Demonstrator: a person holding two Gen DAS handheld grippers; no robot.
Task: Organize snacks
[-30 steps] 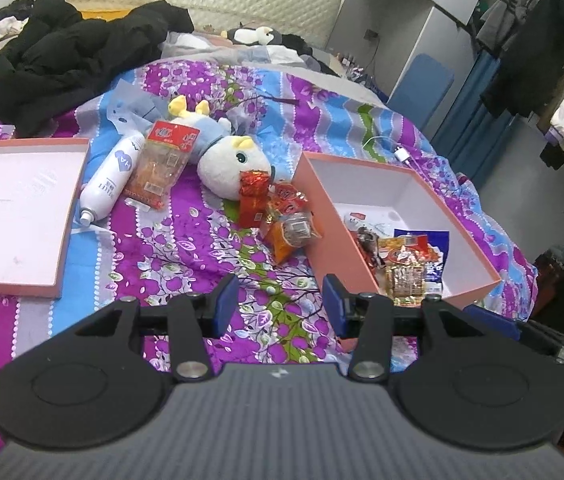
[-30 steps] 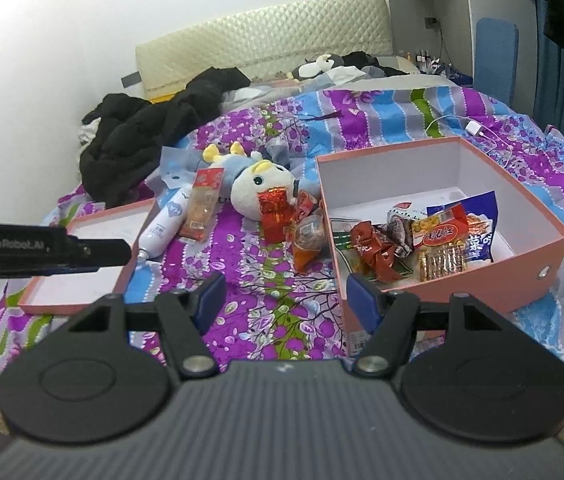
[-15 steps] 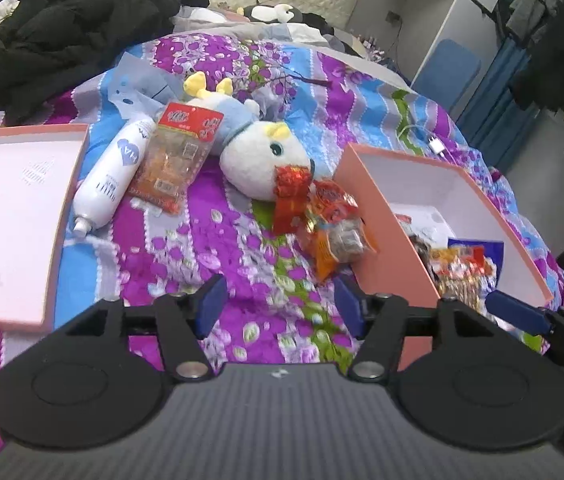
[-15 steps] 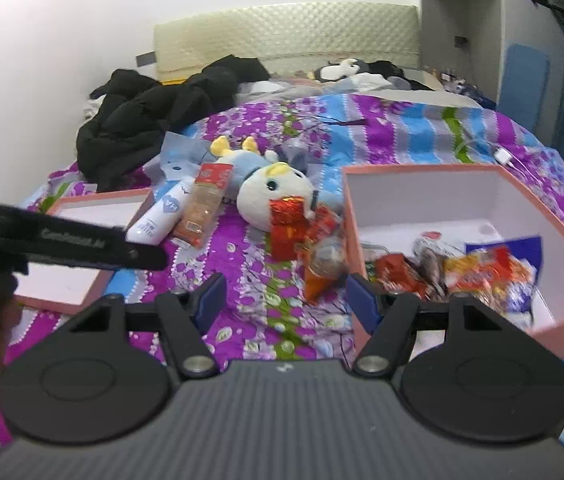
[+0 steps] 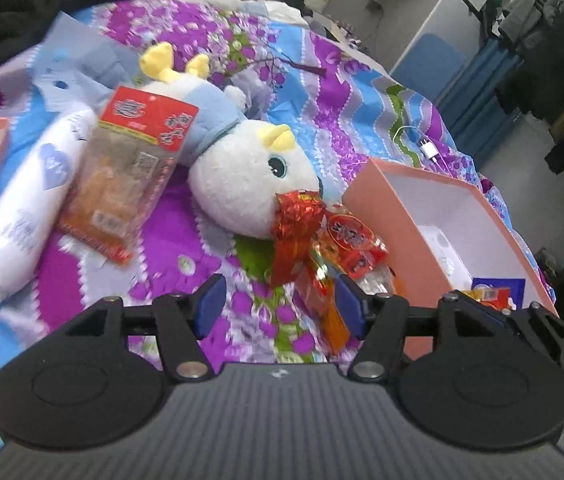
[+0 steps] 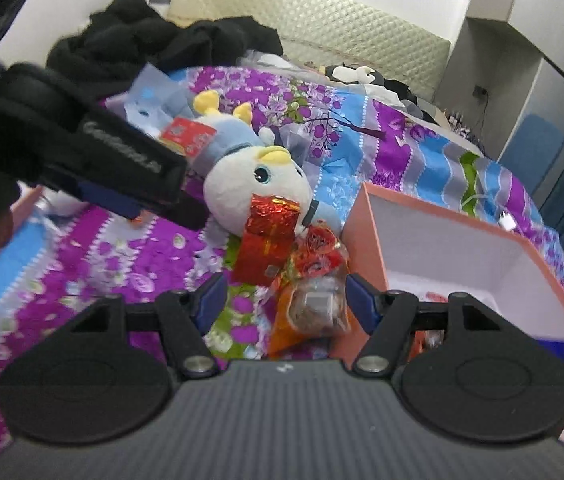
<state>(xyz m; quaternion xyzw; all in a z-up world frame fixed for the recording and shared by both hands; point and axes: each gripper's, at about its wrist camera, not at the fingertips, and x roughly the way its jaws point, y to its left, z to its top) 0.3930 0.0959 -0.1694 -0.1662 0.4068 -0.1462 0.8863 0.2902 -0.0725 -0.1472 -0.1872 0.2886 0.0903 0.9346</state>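
Both grippers have closed in on the loose snacks beside the pink box (image 5: pixel 394 216), so a pickup looks next. Your left gripper (image 5: pixel 277 306) has opened wider and holds nothing; your right gripper (image 6: pixel 284 300) stands equally wide, empty, framing the orange snack bag (image 6: pixel 310 312) beyond its tips. Only your left view shows the clear cracker pack (image 5: pixel 121 184) and white tube (image 5: pixel 29 200); your right view shows the red foil packet (image 6: pixel 267 240) squarely.

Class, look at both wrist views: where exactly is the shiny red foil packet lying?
The red foil packet leans against the plush toy, just left of the pink box, on the floral bedspread; the left view agrees.
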